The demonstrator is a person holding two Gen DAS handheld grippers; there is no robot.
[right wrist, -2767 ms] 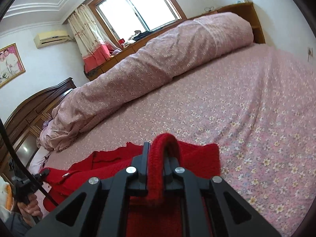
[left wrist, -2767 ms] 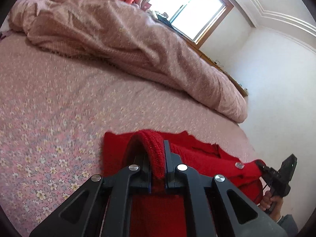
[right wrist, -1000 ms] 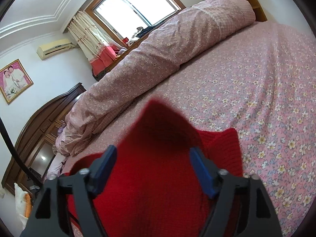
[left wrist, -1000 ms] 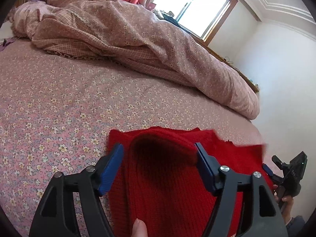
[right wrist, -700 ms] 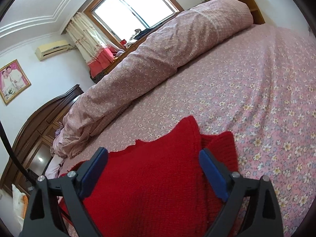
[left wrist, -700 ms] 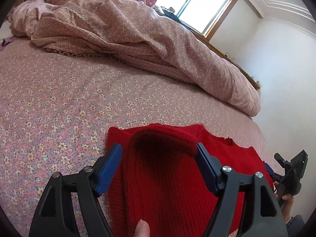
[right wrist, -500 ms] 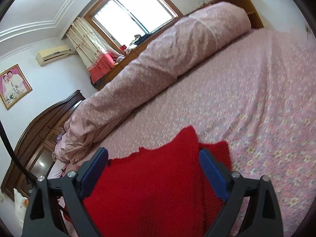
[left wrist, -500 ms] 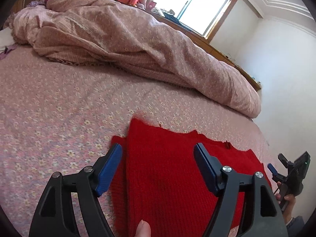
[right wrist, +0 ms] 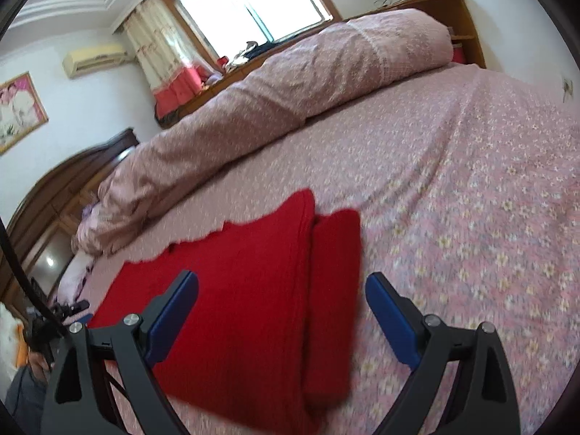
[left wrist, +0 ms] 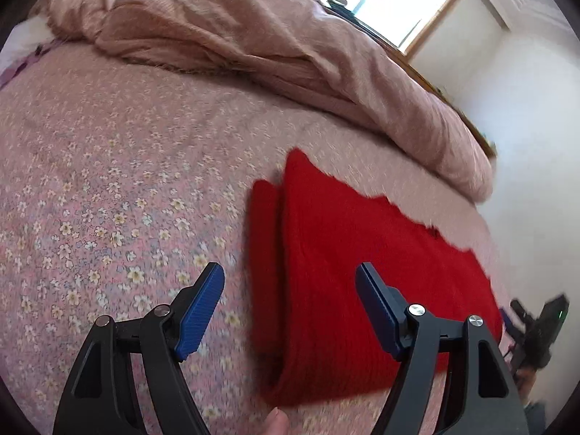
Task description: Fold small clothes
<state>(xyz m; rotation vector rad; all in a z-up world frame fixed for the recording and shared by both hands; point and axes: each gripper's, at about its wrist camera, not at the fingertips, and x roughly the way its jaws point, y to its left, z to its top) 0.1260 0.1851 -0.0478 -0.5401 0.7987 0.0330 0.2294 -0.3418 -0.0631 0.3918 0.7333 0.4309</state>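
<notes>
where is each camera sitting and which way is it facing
Left wrist: on the left gripper, looking forward and down over the bed; its open fingers frame the red knit garment; a fingertip shows at the bottom edge.
Right wrist: on the right gripper, facing the same bed; its open fingers straddle the garment's right side.
Shared: the garment, the rolled quilt, the window; each view also catches the other gripper at its edge.

My red sweater (left wrist: 362,272) is a matt, ribbed knit with a slightly fuzzy edge, lying on a soft cotton-looking bedsheet (left wrist: 108,181) printed with small flowers. My left gripper (left wrist: 290,304) and right gripper (right wrist: 281,306) are matt black plastic with ridged blue rubbery pads (left wrist: 201,310) and shiny metal screws. The quilt (right wrist: 290,90) is crumpled printed cloth, and the headboard (right wrist: 54,188) is dark glossy wood.
</notes>
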